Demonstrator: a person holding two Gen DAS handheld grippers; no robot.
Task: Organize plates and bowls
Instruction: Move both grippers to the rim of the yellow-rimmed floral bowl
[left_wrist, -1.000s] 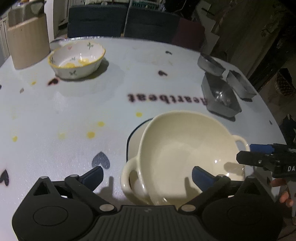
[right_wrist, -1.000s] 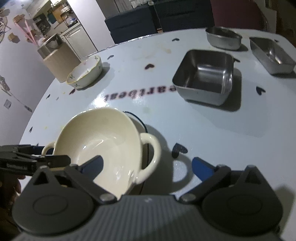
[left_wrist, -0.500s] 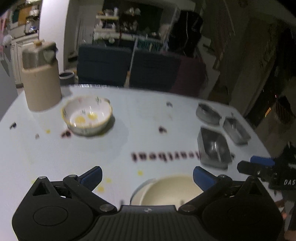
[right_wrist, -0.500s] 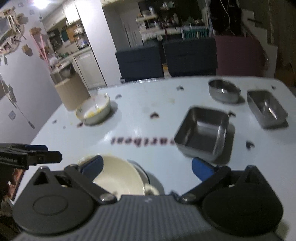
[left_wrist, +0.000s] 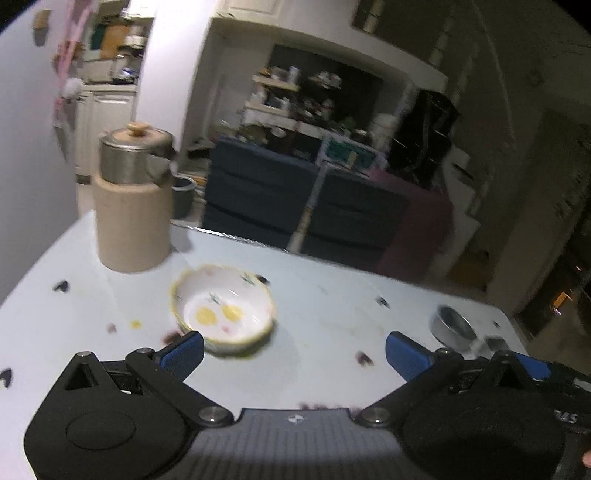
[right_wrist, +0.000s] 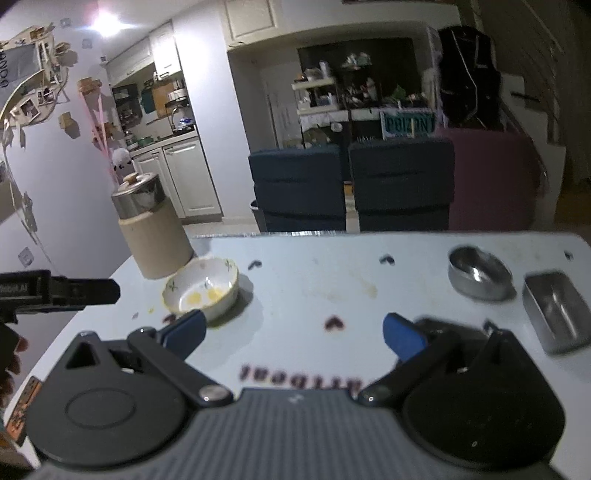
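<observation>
Blue pads sit on the tips of both grippers. The left gripper (left_wrist: 293, 347) has its two fingers wide apart, with nothing between them. The right gripper (right_wrist: 293, 330) is the same: fingers wide apart, holding nothing.

Both are up above the white table (right_wrist: 314, 291). The flowered bowl (left_wrist: 222, 312) sits on the table by itself. It has yellow spots inside. In the left view it is at about 11 o'clock from the gripper, just past the left blue pad. In the right view the same bowl (right_wrist: 201, 288) is at about 10 o'clock.

A tan jar with a metal lid (left_wrist: 133, 201) stands just behind the bowl, at 11 o'clock. A round metal bowl (right_wrist: 478, 273) and a metal tray (right_wrist: 557, 312) sit side by side, well apart from the flowered bowl, at 2 o'clock in the right view.
</observation>
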